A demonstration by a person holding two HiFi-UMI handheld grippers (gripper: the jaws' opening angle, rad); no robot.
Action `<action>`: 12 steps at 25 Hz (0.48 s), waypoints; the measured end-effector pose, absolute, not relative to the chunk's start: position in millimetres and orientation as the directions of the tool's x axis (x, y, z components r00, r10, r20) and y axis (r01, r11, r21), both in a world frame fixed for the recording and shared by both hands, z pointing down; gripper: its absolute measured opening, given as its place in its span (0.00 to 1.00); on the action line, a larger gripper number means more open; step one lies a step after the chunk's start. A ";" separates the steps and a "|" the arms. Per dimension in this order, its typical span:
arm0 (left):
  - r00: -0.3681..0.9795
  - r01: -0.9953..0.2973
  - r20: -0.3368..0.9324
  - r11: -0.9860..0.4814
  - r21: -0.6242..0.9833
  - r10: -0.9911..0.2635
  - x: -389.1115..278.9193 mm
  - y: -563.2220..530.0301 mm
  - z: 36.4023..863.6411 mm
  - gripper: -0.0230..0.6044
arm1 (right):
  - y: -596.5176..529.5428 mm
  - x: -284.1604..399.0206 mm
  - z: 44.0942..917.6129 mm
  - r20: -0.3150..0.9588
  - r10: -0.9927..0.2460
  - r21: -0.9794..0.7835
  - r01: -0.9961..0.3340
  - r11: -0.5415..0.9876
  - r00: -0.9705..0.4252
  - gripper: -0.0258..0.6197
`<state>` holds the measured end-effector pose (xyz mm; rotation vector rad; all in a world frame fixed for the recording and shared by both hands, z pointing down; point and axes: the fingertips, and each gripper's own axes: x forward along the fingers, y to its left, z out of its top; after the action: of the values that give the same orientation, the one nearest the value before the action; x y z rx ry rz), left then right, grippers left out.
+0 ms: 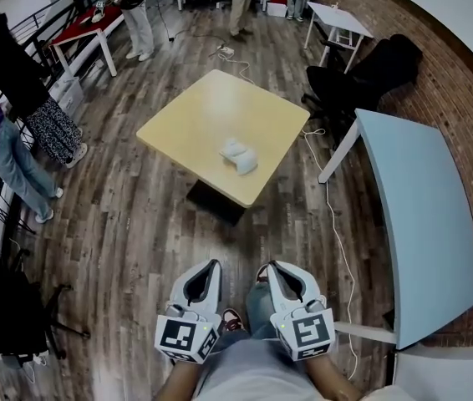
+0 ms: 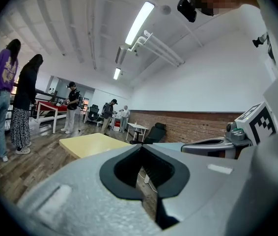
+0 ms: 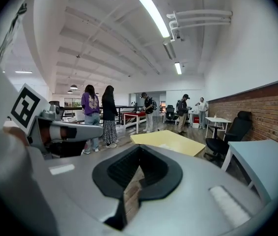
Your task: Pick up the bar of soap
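A white, lumpy bar of soap (image 1: 238, 155) lies on the square yellow table (image 1: 195, 119), toward its near right side. Both grippers are held low and close to my body, well short of the table. My left gripper (image 1: 213, 265) has its jaws together with nothing between them, and my right gripper (image 1: 264, 267) beside it is likewise shut and empty. In the left gripper view the shut left gripper (image 2: 141, 148) points over the yellow table (image 2: 87, 144). The right gripper view has the right gripper (image 3: 139, 149) aimed at the same yellow table (image 3: 171, 140). The soap is not discernible in either gripper view.
A light blue table (image 1: 424, 215) stands at the right, with black office chairs (image 1: 362, 78) behind it. A cable (image 1: 337, 241) trails over the wooden floor. People stand at the left (image 1: 15, 82) and far back (image 1: 136, 15), near a red table (image 1: 86, 23).
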<state>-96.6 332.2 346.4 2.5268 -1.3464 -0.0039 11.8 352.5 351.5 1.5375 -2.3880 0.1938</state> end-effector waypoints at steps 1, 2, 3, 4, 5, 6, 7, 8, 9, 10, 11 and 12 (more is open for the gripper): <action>0.563 -0.816 0.129 -0.524 0.244 -0.816 -97.0 328.7 346.0 0.04 | 347.8 11.1 351.5 0.316 -0.866 0.042 -0.906 0.422 -0.389 0.05; 0.560 -0.818 0.132 -0.521 0.244 -0.818 -97.6 324.9 345.5 0.04 | 343.0 10.6 352.1 0.317 -0.864 0.040 -0.904 0.425 -0.392 0.05; 0.556 -0.821 0.135 -0.516 0.245 -0.820 -98.3 321.0 345.0 0.04 | 338.1 10.0 352.9 0.318 -0.862 0.040 -0.902 0.429 -0.395 0.05; 0.553 -0.823 0.137 -0.512 0.246 -0.822 -98.7 317.0 344.7 0.04 | 333.3 9.7 353.6 0.320 -0.860 0.041 -0.901 0.433 -0.399 0.05; 0.551 -0.824 0.138 -0.511 0.246 -0.823 -98.6 313.2 345.4 0.04 | 328.7 9.9 354.1 0.320 -0.858 0.044 -0.899 0.437 -0.401 0.05; 0.551 -0.824 0.138 -0.510 0.244 -0.823 -97.9 309.4 346.6 0.04 | 324.2 10.5 353.9 0.319 -0.858 0.047 -0.897 0.440 -0.404 0.05; 0.550 -0.825 0.140 -0.510 0.243 -0.823 -96.6 305.3 347.9 0.04 | 319.5 10.8 352.7 0.316 -0.858 0.047 -0.896 0.441 -0.406 0.05; 0.550 -0.825 0.142 -0.509 0.243 -0.823 -95.2 300.8 349.0 0.04 | 314.4 11.1 351.6 0.312 -0.858 0.044 -0.896 0.442 -0.408 0.05; 0.549 -0.826 0.145 -0.508 0.243 -0.823 -93.6 295.8 349.9 0.04 | 309.1 12.2 352.0 0.310 -0.858 0.041 -0.895 0.443 -0.410 0.05; 0.549 -0.826 0.146 -0.508 0.243 -0.823 -91.4 290.8 351.3 0.04 | 303.8 14.3 353.8 0.310 -0.857 0.038 -0.895 0.444 -0.412 0.05; 0.550 -0.826 0.147 -0.509 0.242 -0.822 -88.5 286.0 353.2 0.04 | 298.5 17.1 355.5 0.312 -0.856 0.036 -0.895 0.444 -0.412 0.05; 0.552 -0.824 0.148 -0.511 0.243 -0.821 -84.5 281.2 354.7 0.04 | 293.2 20.2 356.7 0.313 -0.855 0.034 -0.895 0.445 -0.413 0.05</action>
<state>-84.5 281.2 354.7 2.5062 -1.3642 0.0195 20.2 293.2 356.7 1.5059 -2.4153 0.1999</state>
